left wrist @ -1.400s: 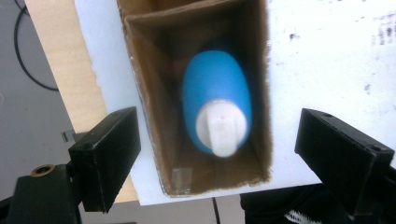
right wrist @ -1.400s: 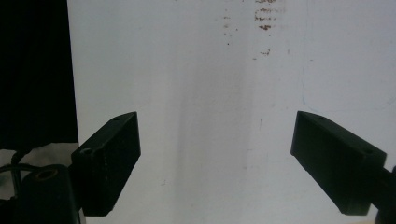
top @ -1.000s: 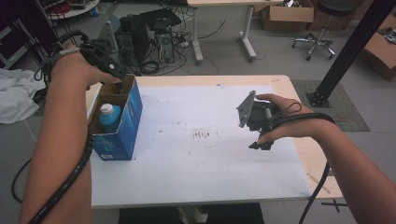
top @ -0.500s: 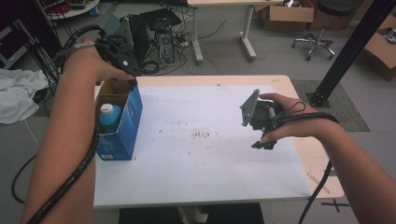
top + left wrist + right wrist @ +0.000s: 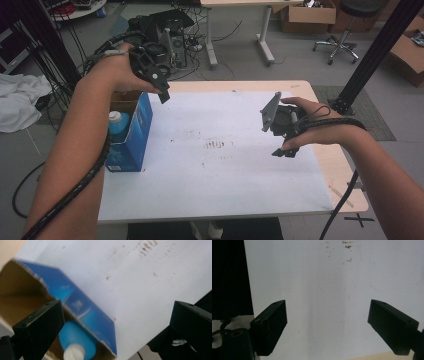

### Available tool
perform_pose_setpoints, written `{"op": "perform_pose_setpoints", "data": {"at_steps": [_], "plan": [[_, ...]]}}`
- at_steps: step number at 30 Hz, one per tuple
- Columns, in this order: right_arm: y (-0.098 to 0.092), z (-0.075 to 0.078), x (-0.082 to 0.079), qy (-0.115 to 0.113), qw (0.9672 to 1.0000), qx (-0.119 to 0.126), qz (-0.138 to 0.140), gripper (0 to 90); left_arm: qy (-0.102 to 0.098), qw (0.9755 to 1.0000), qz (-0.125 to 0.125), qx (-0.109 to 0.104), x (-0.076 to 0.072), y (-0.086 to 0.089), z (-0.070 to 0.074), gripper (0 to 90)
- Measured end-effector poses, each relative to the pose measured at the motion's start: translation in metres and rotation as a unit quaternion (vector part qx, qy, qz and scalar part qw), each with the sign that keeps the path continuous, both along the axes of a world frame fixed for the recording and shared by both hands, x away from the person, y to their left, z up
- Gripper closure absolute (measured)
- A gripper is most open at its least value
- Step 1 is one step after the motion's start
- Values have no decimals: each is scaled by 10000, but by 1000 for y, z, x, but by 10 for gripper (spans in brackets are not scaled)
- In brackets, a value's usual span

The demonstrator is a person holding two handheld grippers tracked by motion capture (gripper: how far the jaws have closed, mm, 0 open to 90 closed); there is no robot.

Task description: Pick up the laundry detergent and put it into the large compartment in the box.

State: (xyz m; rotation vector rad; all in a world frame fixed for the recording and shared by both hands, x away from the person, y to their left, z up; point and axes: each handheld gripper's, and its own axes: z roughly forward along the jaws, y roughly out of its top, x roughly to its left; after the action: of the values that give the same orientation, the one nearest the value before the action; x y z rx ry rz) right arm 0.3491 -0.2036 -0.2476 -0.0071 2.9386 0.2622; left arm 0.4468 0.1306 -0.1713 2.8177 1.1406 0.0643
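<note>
An open-topped blue carton point(image 5: 134, 134) stands at the left edge of the white-covered table point(image 5: 225, 185), and a blue bottle with a white cap point(image 5: 118, 123) stands in it. My left gripper point(image 5: 161, 93) hovers above the carton's far right corner. Its jaws have just been opening and now stand open with nothing between them. In the left gripper view the carton point(image 5: 82, 307) and the bottle point(image 5: 75, 350) lie below the open left gripper point(image 5: 116, 325). My right gripper point(image 5: 285, 150) hangs open over the table's right half, as the right gripper view point(image 5: 334, 325) also shows.
Brown stains point(image 5: 216, 145) mark the middle of the sheet. Behind the table, a computer tower point(image 5: 167, 30) and cables lie on the floor. A black post point(image 5: 372, 55) rises at the right. A white cloth point(image 5: 17, 100) lies on the floor at the left.
My left hand has moved from above the carton's opening toward the right and the table's far edge. The bottle stays in the carton. The right hand has kept still.
</note>
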Motion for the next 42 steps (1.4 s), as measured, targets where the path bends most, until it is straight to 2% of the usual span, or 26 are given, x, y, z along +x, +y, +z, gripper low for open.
{"op": "perform_pose_setpoints", "data": {"at_steps": [2,5,9,12,18,23,24,25,28,31,33,38,42], "plan": [[1,0,0,18,10000,-24,-26,158,-30,9996,-285,-39,-1,-5,-3,1],[2,1,2,26,10000,-64,-11,158,-24,9964,-836,-99,-5,-12,-7,1],[4,3,5,30,10000,-85,-43,158,24,9892,-1461,-114,-9,-21,-13,1],[6,5,7,18,9999,-130,-27,158,54,9837,-1795,33,-12,-29,-19,1],[6,4,8,31,9999,-138,-44,158,159,9699,-2420,239,-17,-47,-27,1],[4,2,10,71,9998,-166,-57,158,336,9562,-2880,408,-23,-62,-37,1],[4,1,11,87,9998,-157,-77,158,352,9538,-2953,425,-23,-64,-38,1],[3,1,12,92,9998,-154,-87,158,378,9527,-2987,408,-23,-66,-39,0],[4,0,15,116,9998,-153,-90,158,376,9508,-3044,433,-23,-70,-40,1],[6,1,16,114,9997,-188,-57,158,345,9505,-3059,427,-21,-70,-39,1],[7,2,15,111,9997,-203,-38,158,314,9511,-3035,474,-19,-68,-38,1],[6,2,15,112,9997,-201,-40,158,248,9564,-2877,446,-11,-63,-35,1],[5,0,15,131,9997,-204,-36,158,247,9589,-2790,457,-6,-59,-35,1]]}}
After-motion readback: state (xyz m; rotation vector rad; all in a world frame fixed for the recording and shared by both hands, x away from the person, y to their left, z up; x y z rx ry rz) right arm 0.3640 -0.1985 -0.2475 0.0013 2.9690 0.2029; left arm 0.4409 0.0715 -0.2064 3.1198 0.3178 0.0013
